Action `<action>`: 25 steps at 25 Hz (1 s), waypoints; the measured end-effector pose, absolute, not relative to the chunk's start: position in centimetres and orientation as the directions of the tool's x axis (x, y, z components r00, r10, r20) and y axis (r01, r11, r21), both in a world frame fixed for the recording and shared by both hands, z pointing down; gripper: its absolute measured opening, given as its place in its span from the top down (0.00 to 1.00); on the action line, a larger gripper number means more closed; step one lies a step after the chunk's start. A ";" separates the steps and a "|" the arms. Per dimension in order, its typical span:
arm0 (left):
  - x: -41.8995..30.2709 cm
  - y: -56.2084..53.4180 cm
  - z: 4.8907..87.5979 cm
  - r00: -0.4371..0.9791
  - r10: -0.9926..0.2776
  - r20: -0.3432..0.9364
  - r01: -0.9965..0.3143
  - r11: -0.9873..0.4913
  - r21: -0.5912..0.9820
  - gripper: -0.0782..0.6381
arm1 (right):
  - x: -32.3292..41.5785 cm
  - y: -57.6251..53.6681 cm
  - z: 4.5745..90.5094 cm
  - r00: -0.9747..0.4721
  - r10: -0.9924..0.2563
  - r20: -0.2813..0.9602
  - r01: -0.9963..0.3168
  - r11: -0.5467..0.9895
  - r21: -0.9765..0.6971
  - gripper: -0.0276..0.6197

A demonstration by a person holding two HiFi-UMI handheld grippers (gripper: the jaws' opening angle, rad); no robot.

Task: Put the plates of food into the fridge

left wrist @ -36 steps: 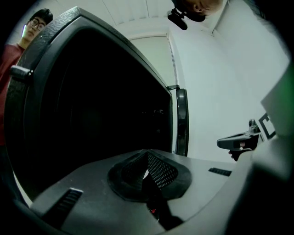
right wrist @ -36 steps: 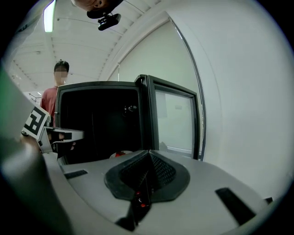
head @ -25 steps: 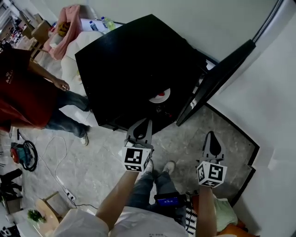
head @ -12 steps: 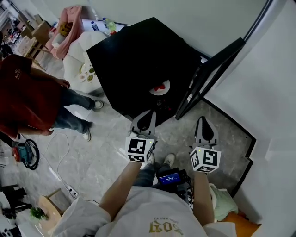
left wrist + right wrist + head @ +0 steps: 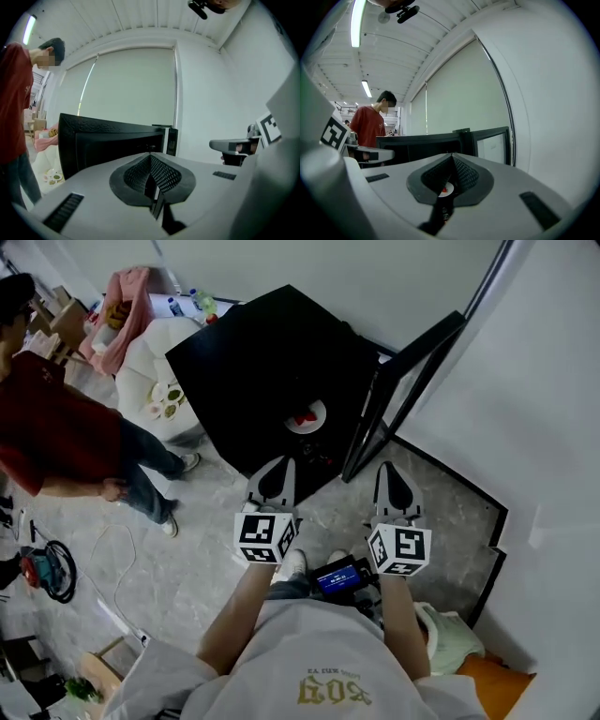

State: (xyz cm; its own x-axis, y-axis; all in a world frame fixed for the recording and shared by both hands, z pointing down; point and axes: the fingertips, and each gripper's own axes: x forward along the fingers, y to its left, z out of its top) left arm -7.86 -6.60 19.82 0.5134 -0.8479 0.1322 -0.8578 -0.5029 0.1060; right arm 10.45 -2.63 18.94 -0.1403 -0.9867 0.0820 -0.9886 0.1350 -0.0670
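**Q:** What are the two grippers doing, and where is the plate?

**A:** The left gripper (image 5: 277, 470) and the right gripper (image 5: 390, 474) are hovering side by side at lower centre, both pointing at the black fridge (image 5: 253, 362). In each gripper view the jaws are pressing together with nothing between them. The plate of red food (image 5: 305, 416) is showing at centre frame and appears to be sitting just inside the open compartment. The fridge door (image 5: 398, 381) is standing open to its right. The same plate is peeking over the right gripper's closed pads (image 5: 461, 176). At upper left, a person in a red shirt (image 5: 56, 427) is standing by a white surface (image 5: 141, 362) that is carrying small dishes (image 5: 167, 399).

**Q:** How is such a plate likely to handle?

**A:** It is probably stiff, glazed and breakable, so slippery at the edge, and the food is riding loose on top. The rim is the only place thin enough for two jaws. The plate needs gripping at its near edge and keeping level. No second plate is showing near the grippers.
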 end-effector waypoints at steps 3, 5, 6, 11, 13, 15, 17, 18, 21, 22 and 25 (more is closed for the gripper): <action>-7.9 -7.0 18.8 0.513 -0.850 0.118 -0.857 -0.498 0.135 0.88 | 10.6 -2.8 17.8 -0.123 -0.991 0.051 -0.991 0.121 -0.054 0.94; -7.8 -7.4 18.5 0.516 -0.849 0.118 -0.855 -0.502 0.126 0.88 | 11.0 -2.9 17.1 -0.107 -0.994 0.030 -0.993 0.105 -0.056 0.94; -7.8 -7.6 18.4 0.515 -0.849 0.116 -0.856 -0.503 0.121 0.88 | 11.1 -3.0 16.9 -0.104 -0.994 0.028 -0.993 0.102 -0.052 0.94; -8.0 -8.6 17.4 0.515 -0.852 0.098 -0.857 -0.507 0.095 0.88 | 10.3 -3.3 16.8 -0.123 -0.992 0.037 -0.992 0.122 -0.030 0.94; -7.9 -9.0 16.8 0.514 -0.854 0.082 -0.857 -0.507 0.093 0.88 | 10.5 -3.3 16.4 -0.116 -0.993 0.024 -0.993 0.116 -0.019 0.94; -7.7 -9.3 16.2 0.514 -0.855 0.064 -0.857 -0.509 0.088 0.88 | 10.9 -3.3 15.7 -0.106 -0.994 -0.003 -0.994 0.106 -0.008 0.94; -7.4 -9.6 15.8 0.516 -0.855 0.054 -0.856 -0.511 0.083 0.88 | 11.5 -3.5 15.2 -0.096 -0.995 -0.021 -0.995 0.096 0.002 0.94; -7.2 -9.7 15.7 0.518 -0.854 0.054 -0.854 -0.514 0.079 0.88 | 11.7 -3.6 15.1 -0.090 -0.996 -0.021 -0.996 0.090 -0.001 0.94; -6.8 -9.6 15.6 0.526 -0.848 0.057 -0.850 -0.523 0.067 0.88 | 12.1 -3.7 15.4 -0.079 -0.997 -0.006 -0.997 0.079 -0.016 0.94; -6.6 -9.5 15.6 0.529 -0.847 0.058 -0.848 -0.525 0.065 0.88 | 12.2 -3.8 15.5 -0.079 -0.997 0.000 -0.997 0.079 -0.017 0.94; -6.5 -9.4 15.8 0.531 -0.845 0.062 -0.847 -0.528 0.062 0.88 | 12.2 -3.9 15.6 -0.081 -0.997 0.004 -0.997 0.081 -0.016 0.94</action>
State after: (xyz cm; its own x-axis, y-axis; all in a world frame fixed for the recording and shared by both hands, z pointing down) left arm -6.45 -9.45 15.76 0.5313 -0.8449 0.0620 -0.8470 -0.5280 0.0619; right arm 12.19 -3.87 15.57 -0.0815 -0.9967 0.0044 -0.9966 0.0814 -0.0161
